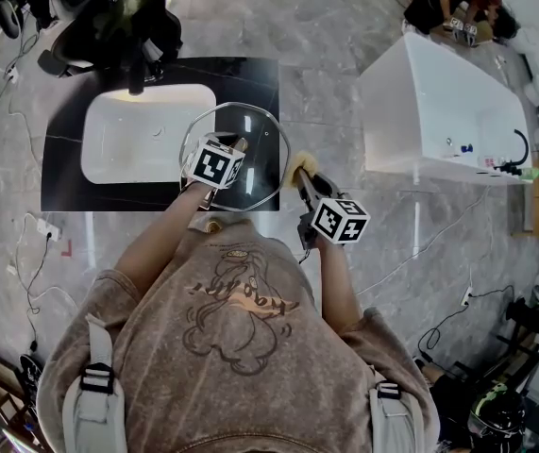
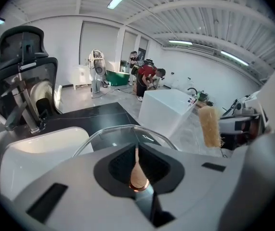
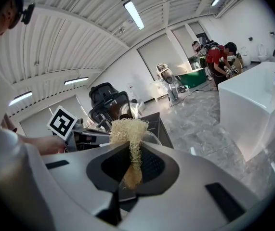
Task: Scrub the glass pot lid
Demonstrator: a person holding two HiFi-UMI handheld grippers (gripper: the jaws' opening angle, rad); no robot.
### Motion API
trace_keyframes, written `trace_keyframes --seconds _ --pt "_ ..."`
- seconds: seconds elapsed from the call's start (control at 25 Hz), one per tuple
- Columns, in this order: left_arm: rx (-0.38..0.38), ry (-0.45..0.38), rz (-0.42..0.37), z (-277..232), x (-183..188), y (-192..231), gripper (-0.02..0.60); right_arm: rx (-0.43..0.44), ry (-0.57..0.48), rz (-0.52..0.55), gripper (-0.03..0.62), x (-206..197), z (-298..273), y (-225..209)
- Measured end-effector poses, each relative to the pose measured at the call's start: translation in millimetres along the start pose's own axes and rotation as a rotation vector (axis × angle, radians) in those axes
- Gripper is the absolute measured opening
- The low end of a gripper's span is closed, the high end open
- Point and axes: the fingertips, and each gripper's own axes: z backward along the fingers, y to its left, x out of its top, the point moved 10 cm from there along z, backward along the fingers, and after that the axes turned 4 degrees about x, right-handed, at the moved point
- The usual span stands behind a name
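The person wears a faded brown short-sleeved T-shirt with a dark line-drawn cartoon figure and orange script on the chest. Grey webbing straps with black buckles run over both shoulders. The left gripper and right gripper have pale grey shells, each bearing a black-and-white marker cube.

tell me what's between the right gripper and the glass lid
A straw-coloured scrubber, held in the right gripper's jaws beside the glass lid's rim; head view shows it.
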Motion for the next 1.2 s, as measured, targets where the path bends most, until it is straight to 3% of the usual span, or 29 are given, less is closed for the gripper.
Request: trace_keyframes --seconds 0.08,0.28,0.6,0.8,0.92,1.2 --pt "0.0 -0.018 0.02 5 0 1 0.017 0.006 0.0 0.003 0.046 1 -1 1" --pt "-0.038 -0.113 0.067 38 6 4 0.017 0.022 -0.032 0.048 0.046 14 3 17" --pt "-0.121 -0.442 0.14 126 20 3 0.017 0.029 -0.169 0.218 0.046 53 29 63" --pt "-0.082 -0.62 0.14 164 12 3 0.017 0.015 -0.237 0.288 0.046 68 48 80" --pt "-0.069 -0.659 0.107 169 6 2 0.017 0.008 -0.257 0.296 0.046 69 51 83" --pt "-0.092 -0.638 0.115 165 1 3 0.017 0.041 -0.252 0.32 0.046 69 47 92"
